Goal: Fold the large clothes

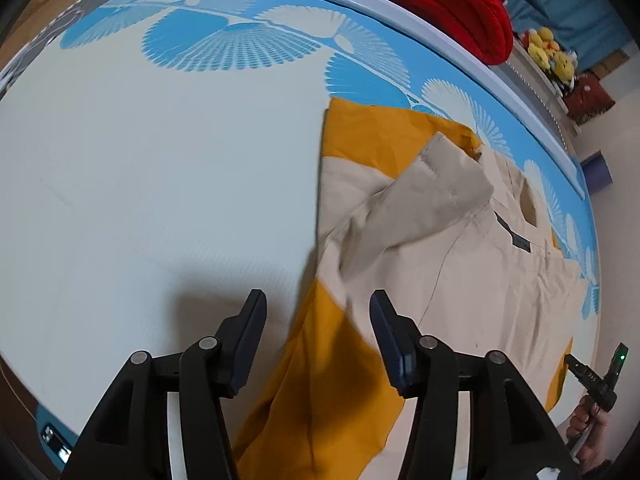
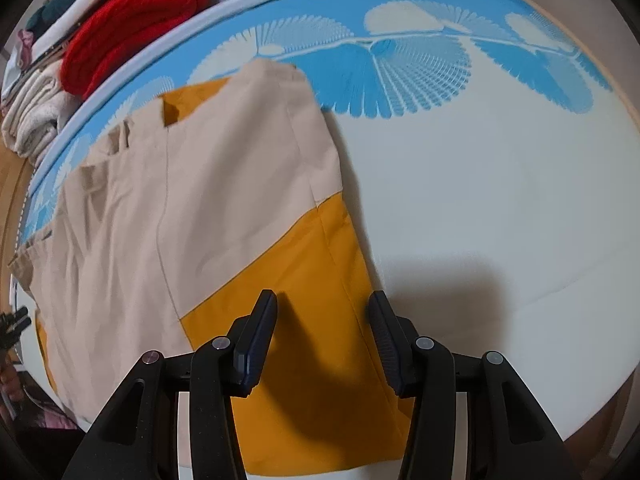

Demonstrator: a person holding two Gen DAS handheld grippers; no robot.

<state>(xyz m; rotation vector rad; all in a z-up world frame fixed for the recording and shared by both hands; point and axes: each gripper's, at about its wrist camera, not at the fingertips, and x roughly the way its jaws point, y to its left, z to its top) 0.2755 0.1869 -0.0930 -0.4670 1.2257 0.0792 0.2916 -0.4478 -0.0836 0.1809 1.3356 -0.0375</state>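
A large beige and mustard-yellow garment (image 1: 460, 280) lies spread on a white bed cover (image 1: 160, 200) with a blue fan pattern. One beige sleeve (image 1: 424, 204) is folded across its body. My left gripper (image 1: 318, 298) hangs open over the garment's left edge, with a mustard panel (image 1: 320, 380) below its jaws and nothing pinched. In the right wrist view the same garment (image 2: 200, 184) fills the left half. My right gripper (image 2: 323, 298) stands open above its mustard lower panel (image 2: 312, 280), close to the garment's right edge, with no cloth held. A hand holds the right gripper (image 1: 600, 376) at the far right.
A red knitted item (image 2: 132, 24) and folded pale towels (image 2: 32, 116) are stacked beyond the bed's far rim (image 2: 160, 44). Yellow plush toys (image 1: 548, 52) sit on a shelf at the back right. White cover (image 2: 480, 200) stretches right of the garment.
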